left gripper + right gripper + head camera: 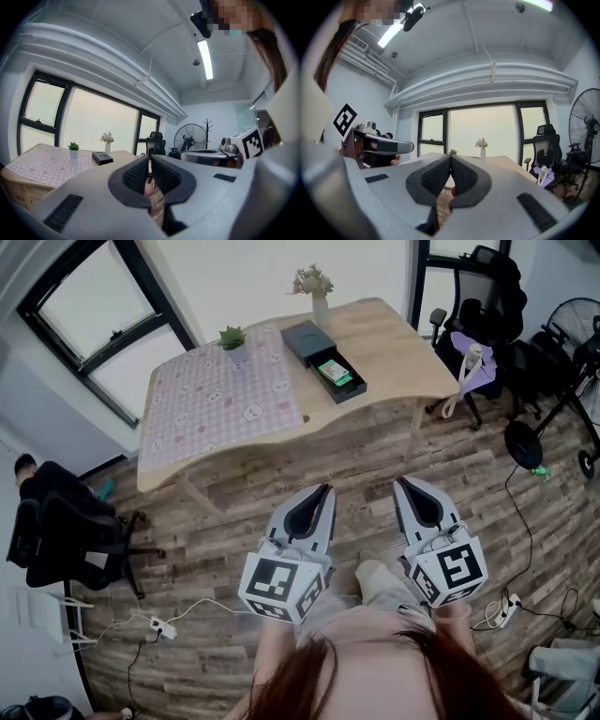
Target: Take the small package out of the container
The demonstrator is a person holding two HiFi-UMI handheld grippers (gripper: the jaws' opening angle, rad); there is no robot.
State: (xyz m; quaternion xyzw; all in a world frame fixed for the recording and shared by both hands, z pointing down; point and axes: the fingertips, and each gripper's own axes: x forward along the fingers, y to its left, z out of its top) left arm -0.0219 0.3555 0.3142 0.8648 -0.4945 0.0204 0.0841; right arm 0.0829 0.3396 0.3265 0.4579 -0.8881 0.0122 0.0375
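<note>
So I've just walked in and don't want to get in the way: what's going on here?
A person stands on the wooden floor, back from the table, with a gripper in each hand. The left gripper and the right gripper both point toward the table, fingers closed on nothing. On the table the dark container is open, with the small green package lying inside. It has not been picked up yet.

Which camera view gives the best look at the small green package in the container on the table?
The head view: it looks down into the open container, where the small package lies green and uncovered. The left gripper view shows only the container from the side; the right gripper view shows neither.
</note>
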